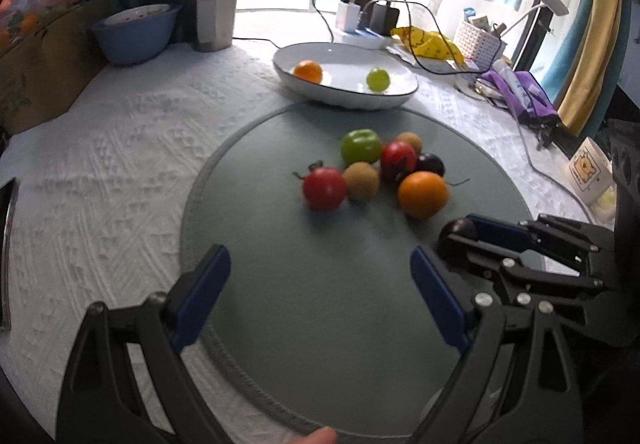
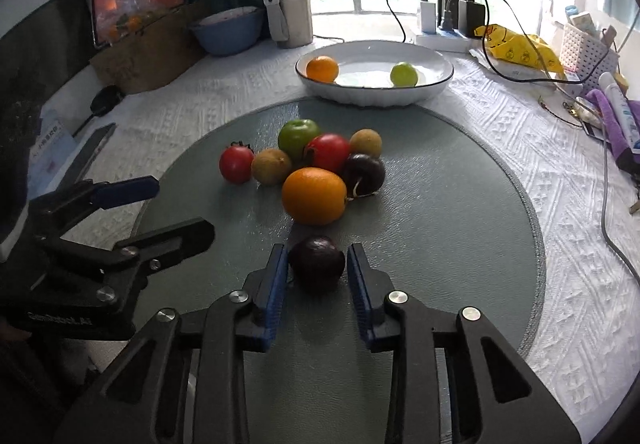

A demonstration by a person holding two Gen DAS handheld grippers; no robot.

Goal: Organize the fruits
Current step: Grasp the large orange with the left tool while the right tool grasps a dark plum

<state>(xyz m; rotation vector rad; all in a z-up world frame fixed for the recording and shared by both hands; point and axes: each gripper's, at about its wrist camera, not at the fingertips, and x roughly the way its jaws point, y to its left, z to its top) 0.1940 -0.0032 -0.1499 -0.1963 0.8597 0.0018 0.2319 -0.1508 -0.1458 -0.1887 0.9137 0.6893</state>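
Observation:
My right gripper is shut on a dark plum that rests on the round grey-green mat; both blue pads touch its sides. Just beyond it lies a pile of fruit: an orange, a second dark fruit, a red apple, a green apple, two kiwis and a red tomato. Behind the mat, a white bowl holds an orange and a green fruit. My left gripper hangs open over the mat's near part, nothing between its fingers.
A white textured cloth covers the table. At the back stand a blue bowl, steel tumblers, chargers with cables, a yellow bag and a white basket. A purple pouch lies at the right edge.

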